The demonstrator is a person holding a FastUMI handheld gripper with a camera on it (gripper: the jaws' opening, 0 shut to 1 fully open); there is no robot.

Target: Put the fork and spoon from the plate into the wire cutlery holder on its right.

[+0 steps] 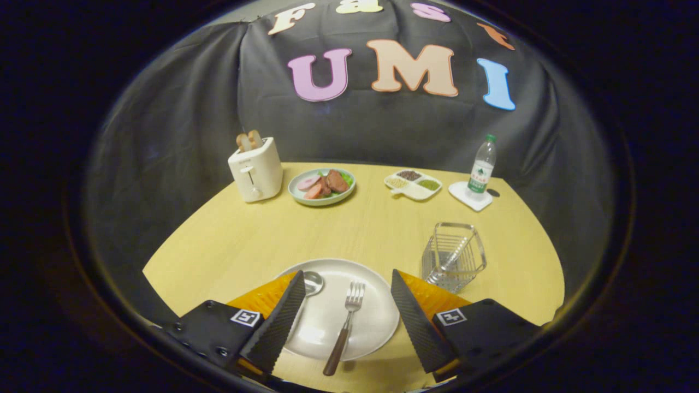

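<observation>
Fork (345, 326), one, on plate (377, 322) between fingers; one spoon (311, 284) at plate's 10 o'clock. Gripper (348, 281) spread wide, grasping nothing. One wire holder (453, 255) at plate's 2 o'clock.

We are looking forward along the wide-apart gripper (348, 286) fingers, hovering close above the round white plate (377, 322), facing across the yellow wooden table (349, 229).
</observation>
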